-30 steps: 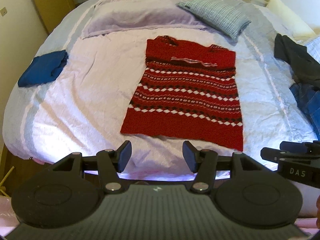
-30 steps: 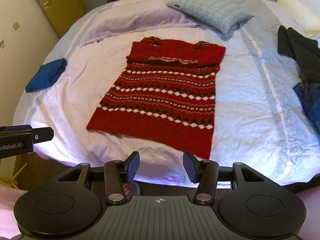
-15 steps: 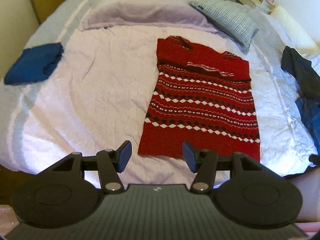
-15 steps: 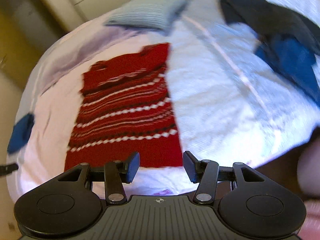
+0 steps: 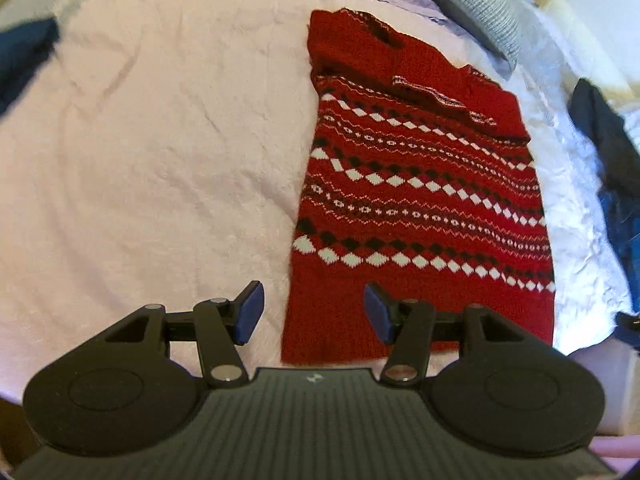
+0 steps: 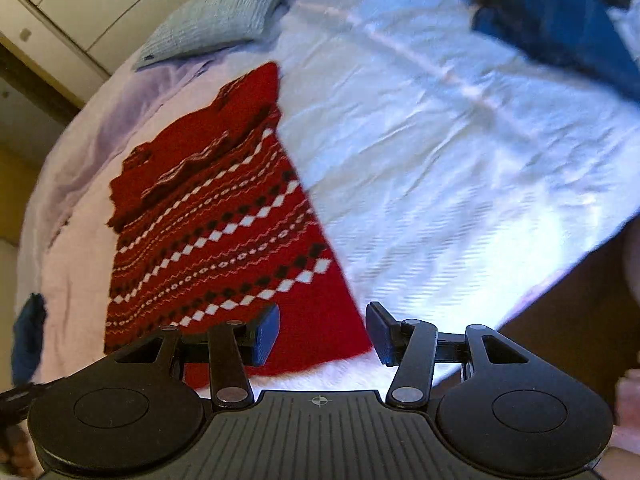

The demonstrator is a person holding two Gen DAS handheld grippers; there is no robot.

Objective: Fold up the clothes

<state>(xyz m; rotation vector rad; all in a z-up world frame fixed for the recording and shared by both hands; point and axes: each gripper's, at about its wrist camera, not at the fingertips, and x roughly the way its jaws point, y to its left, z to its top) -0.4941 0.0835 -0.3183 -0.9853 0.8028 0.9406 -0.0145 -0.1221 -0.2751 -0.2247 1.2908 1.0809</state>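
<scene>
Left gripper (image 5: 313,312) spread wide, empty, above near-left hem corner of red knitted sweater with white-and-black diamond bands (image 5: 416,200), flat on pale bedspread (image 5: 160,152). Right gripper (image 6: 322,334) likewise spread over near-right corner. Sleeves tucked out of sight. Dark clothes (image 6: 560,20) at right blurred, cut off.

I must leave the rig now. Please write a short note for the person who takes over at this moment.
Left tool: open, empty, over the near left hem corner of the red sweater.
Right tool: open, empty, over the near right hem corner.
The sweater lies flat on the bed, its sleeves apparently folded in.
Left to do: grip both corners and fold the hem up. More clothes wait on the right.
</scene>
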